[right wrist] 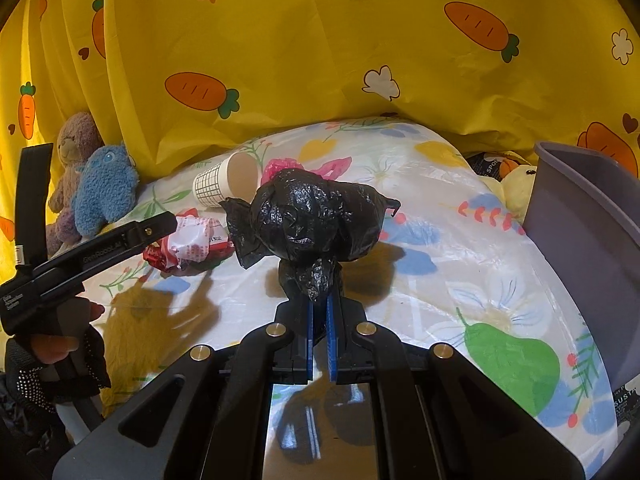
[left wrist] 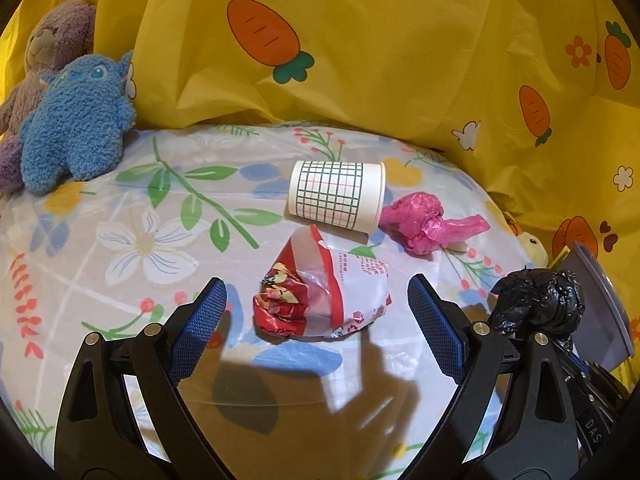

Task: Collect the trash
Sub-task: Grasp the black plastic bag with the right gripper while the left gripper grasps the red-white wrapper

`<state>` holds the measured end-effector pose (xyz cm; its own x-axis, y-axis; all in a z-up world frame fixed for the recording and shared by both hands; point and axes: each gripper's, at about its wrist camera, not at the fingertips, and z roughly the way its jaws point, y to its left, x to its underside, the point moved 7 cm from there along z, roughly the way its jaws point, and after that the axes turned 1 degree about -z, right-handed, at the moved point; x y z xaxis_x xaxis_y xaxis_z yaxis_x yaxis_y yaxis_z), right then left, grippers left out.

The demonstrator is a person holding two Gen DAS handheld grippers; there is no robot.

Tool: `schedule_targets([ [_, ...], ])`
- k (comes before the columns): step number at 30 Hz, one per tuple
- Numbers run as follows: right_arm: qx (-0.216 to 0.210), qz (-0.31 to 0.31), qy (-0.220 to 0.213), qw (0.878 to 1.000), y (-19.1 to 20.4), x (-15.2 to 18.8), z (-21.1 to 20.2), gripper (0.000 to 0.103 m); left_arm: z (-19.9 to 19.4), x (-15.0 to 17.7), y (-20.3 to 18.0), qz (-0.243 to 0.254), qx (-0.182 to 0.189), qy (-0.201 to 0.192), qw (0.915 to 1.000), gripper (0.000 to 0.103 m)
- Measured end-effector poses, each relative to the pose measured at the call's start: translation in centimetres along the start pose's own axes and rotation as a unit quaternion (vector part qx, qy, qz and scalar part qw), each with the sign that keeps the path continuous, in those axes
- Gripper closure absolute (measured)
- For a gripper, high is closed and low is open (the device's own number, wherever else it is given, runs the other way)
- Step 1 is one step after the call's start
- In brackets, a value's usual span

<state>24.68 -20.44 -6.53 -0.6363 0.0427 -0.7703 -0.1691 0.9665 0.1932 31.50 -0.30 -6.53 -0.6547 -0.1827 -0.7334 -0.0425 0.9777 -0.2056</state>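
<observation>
My right gripper point(right wrist: 320, 308) is shut on a crumpled black plastic bag point(right wrist: 316, 220), held up off the floral table cover; the same black bag point(left wrist: 538, 302) shows at the right in the left wrist view. My left gripper point(left wrist: 318, 300) stands open, its blue pads on either side of a crumpled red and white wrapper point(left wrist: 320, 296) and not touching it. The wrapper point(right wrist: 188, 246) also lies at the left in the right wrist view. Behind it a grid-patterned paper cup point(left wrist: 336, 198) lies on its side, beside a crumpled pink bag point(left wrist: 420, 222).
A grey bin point(right wrist: 580, 224) stands at the right edge of the table. A blue plush point(left wrist: 76, 124) and a brown plush bear point(left wrist: 48, 48) lean at the back left. A yellow plush duck point(right wrist: 516, 186) sits by the bin. Yellow carrot-print cloth point(left wrist: 380, 48) hangs behind.
</observation>
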Motion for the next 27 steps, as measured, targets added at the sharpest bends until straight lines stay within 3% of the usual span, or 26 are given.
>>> schedule_targets([
  [8,0.003,0.005,0.001,1.000,-0.6,-0.2,0.4,0.097,2.7,0.7,0.1,-0.015,0.007,0.037,0.9992,0.012],
  [13,0.005,0.009,0.004,1.000,-0.8,-0.3,0.8,0.097,3.1,0.9,0.1,-0.016,0.016,0.049,0.9986,0.027],
  [27,0.010,0.011,0.001,1.000,-1.0,-0.3,0.4,0.097,1.7,1.1,-0.8,0.001,0.031,0.036,0.9989,0.039],
])
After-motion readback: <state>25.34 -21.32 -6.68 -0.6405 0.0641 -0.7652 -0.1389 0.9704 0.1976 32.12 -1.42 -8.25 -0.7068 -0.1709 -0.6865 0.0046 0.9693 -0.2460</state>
